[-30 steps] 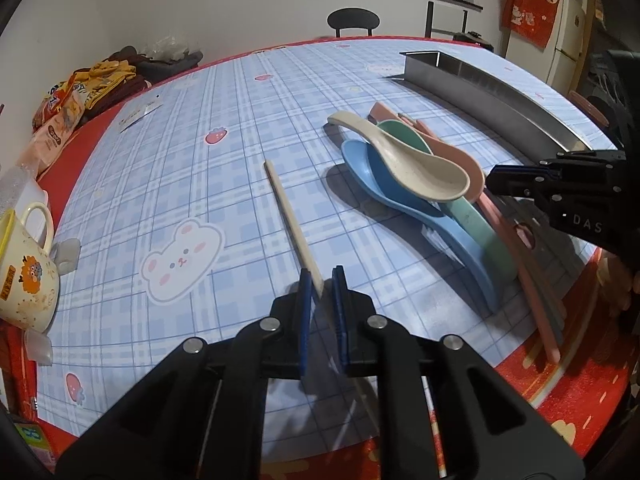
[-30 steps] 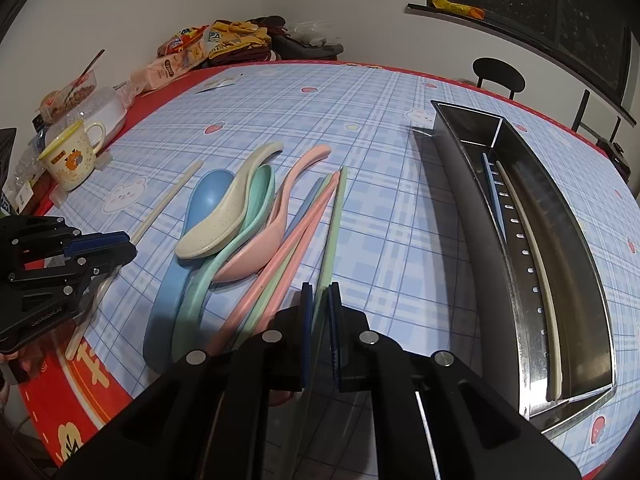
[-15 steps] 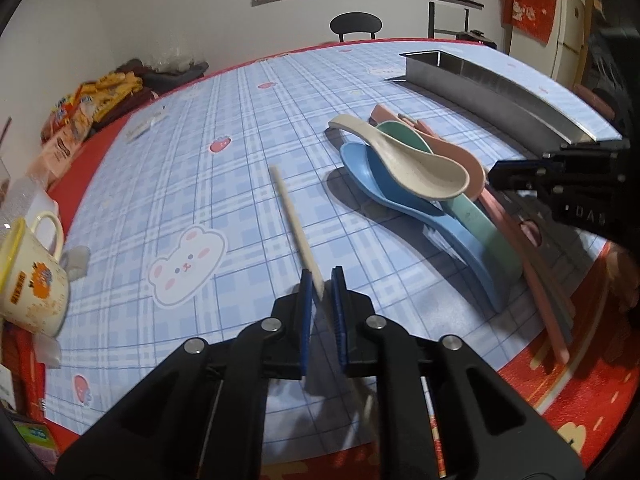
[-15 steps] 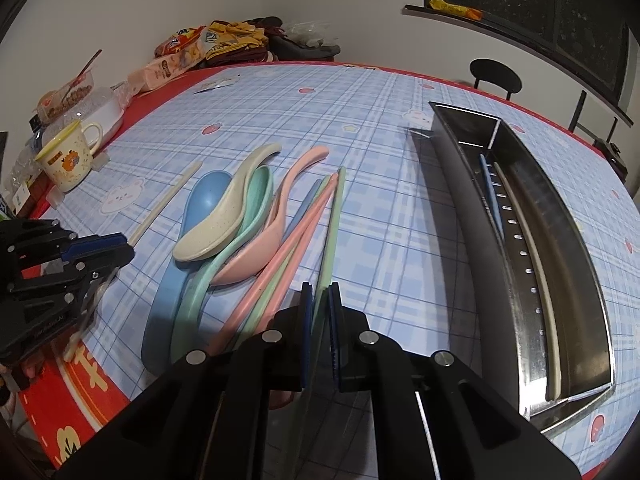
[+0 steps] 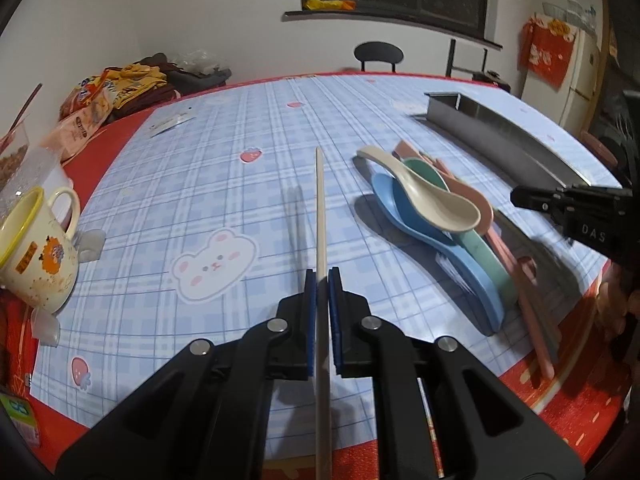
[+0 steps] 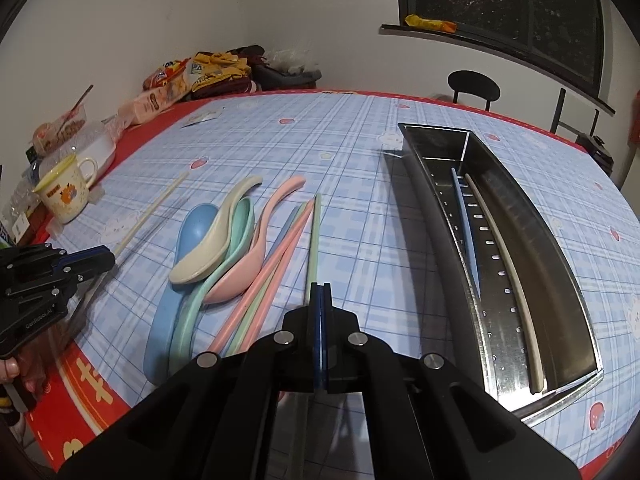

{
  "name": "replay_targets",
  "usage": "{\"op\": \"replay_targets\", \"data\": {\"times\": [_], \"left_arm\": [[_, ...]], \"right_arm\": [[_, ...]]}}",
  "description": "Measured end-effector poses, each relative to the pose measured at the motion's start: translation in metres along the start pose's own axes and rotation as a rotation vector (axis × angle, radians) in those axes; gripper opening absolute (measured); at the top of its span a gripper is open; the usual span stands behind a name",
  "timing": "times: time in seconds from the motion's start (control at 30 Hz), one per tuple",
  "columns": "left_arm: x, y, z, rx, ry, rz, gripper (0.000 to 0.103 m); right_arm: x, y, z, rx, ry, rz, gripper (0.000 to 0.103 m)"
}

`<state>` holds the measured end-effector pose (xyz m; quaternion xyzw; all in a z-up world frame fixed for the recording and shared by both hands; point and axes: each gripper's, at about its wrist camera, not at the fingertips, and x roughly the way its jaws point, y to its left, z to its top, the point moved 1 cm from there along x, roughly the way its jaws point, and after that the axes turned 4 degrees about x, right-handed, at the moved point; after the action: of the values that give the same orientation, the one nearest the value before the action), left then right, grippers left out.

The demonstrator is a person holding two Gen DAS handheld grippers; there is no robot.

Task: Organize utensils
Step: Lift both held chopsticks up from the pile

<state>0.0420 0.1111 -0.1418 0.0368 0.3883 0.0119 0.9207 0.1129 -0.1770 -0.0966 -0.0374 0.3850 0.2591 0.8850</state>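
While left gripper (image 5: pixel 322 280) pinches cream chopstick (image 5: pixel 321 208) aloft, right gripper (image 6: pixel 321 294) clamps green chopstick (image 6: pixel 314 240), spoons (image 6: pixel 216 248) between, tray (image 6: pixel 432 216) beside.

I see plain white walls (image 6: pixel 312 8) meeting in a corner behind a table spread with a blue plaid cloth (image 5: pixel 248 184) printed with strawberries and bears, edged in red. A dark night window (image 6: pixel 500 0) sits above a black sill (image 6: pixel 496 60) carrying a yellow packet (image 6: pixel 430 23). A round-backed black chair (image 5: pixel 378 55) stands at the far side. At the right edge there is what may be a white fridge (image 5: pixel 578 76) draped with red cloth (image 5: pixel 550 50).
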Motion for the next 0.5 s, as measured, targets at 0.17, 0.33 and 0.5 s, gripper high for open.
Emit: {"op": "replay_targets", "data": {"times": [0.17, 0.33, 0.5], "left_arm": [[-0.002, 0.005, 0.000, -0.029, -0.015, -0.011, 0.010], [-0.003, 0.003, -0.001, -0.019, -0.015, -0.011, 0.010], [-0.004, 0.004, -0.001, -0.027, -0.020, -0.022, 0.010]], "right_arm": [[0.011, 0.004, 0.000, -0.015, 0.061, 0.015, 0.002], [0.014, 0.008, -0.002, -0.036, 0.075, 0.000, 0.007], [0.019, 0.015, -0.003, -0.067, 0.102, -0.009, 0.018]]}}
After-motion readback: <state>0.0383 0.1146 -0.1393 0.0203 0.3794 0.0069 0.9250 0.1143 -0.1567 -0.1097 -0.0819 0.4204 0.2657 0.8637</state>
